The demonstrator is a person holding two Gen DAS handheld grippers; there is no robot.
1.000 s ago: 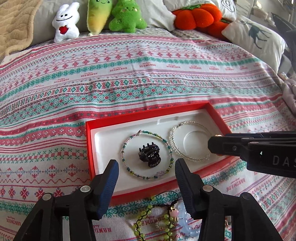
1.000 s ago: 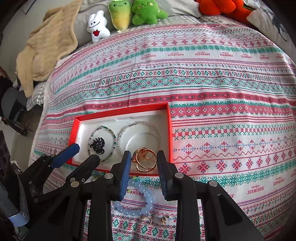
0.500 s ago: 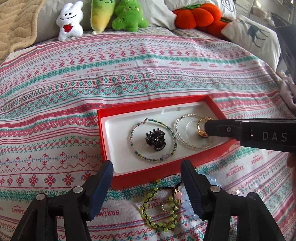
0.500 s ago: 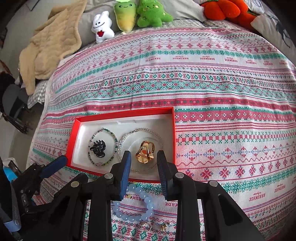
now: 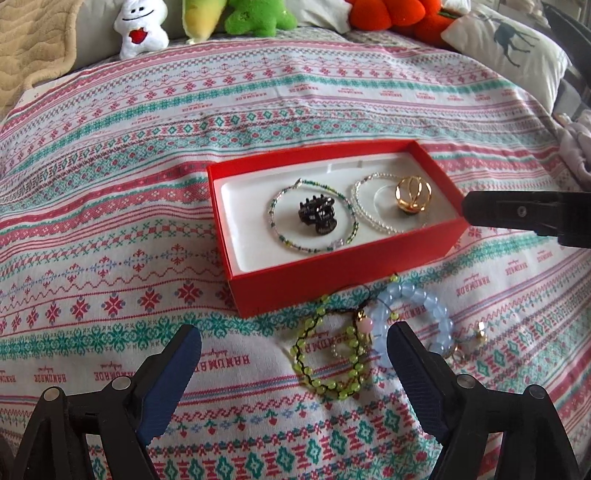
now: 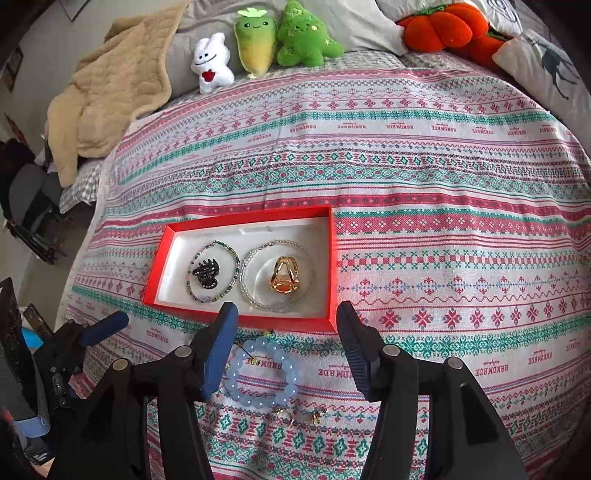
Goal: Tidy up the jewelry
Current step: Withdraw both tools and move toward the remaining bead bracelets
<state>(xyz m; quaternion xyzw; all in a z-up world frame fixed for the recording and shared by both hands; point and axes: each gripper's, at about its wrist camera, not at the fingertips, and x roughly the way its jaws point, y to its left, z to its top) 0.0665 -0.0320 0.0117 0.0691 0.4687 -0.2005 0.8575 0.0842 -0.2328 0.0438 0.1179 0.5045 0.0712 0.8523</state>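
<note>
A red box (image 5: 332, 280) (image 6: 159, 269) with a white liner lies on the patterned bedspread. In it are a green bead bracelet (image 5: 275, 230) around a black hair claw (image 5: 318, 216) (image 6: 206, 274), and a clear bead bracelet (image 5: 364, 214) around a gold clip (image 5: 412, 194) (image 6: 284, 276). In front of the box lie a lime bead bracelet (image 5: 325, 384), a pale blue bead bracelet (image 5: 436, 317) (image 6: 263, 373) and small gold earrings (image 6: 284, 418). My left gripper (image 5: 293, 369) is open and empty, before the box. My right gripper (image 6: 282, 345) is open and empty above the blue bracelet.
Plush toys (image 6: 258, 44) and an orange pumpkin cushion (image 6: 443, 27) line the far edge of the bed. A beige blanket (image 6: 103, 96) is heaped at the far left. A deer pillow (image 5: 506, 44) lies far right.
The right gripper opened and let go of the gold clip, which now lies in the box inside the clear bracelet. Both grippers drew back from the box.
</note>
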